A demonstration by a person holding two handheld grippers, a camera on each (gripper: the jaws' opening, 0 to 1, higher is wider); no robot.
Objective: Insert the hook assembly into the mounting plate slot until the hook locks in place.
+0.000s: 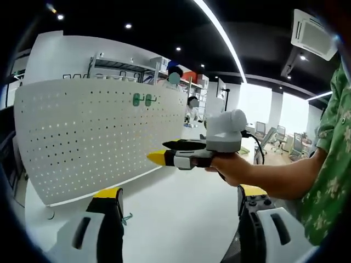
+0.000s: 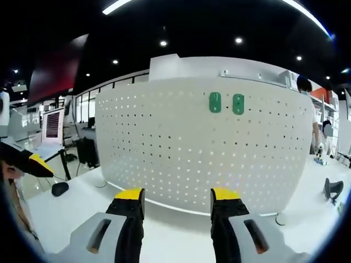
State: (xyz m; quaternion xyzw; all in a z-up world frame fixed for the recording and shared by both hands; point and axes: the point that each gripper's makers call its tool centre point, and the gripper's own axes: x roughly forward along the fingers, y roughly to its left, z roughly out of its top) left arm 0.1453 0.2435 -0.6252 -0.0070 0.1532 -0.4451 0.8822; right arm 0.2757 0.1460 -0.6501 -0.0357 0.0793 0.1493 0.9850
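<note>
A white perforated mounting plate (image 1: 98,137) stands upright on the white table (image 1: 170,219). Two green hook pieces (image 1: 142,99) sit side by side near its top edge. In the right gripper view the same plate (image 2: 203,159) faces me squarely, with the green hooks (image 2: 226,103) high in the middle. My left gripper (image 1: 178,200) is open with nothing between its yellow-tipped jaws, a short way in front of the plate. My right gripper (image 2: 176,200) is open too and holds nothing. A hand carries the right gripper (image 1: 163,153) in from the right, its tips pointing at the plate.
A small black object (image 2: 59,188) lies on the table left of the plate and a black stand (image 2: 332,189) at the far right. The left gripper (image 2: 30,161) shows at the left edge. Shelves (image 1: 126,66) and people stand behind. A green patterned sleeve (image 1: 329,164) is close on the right.
</note>
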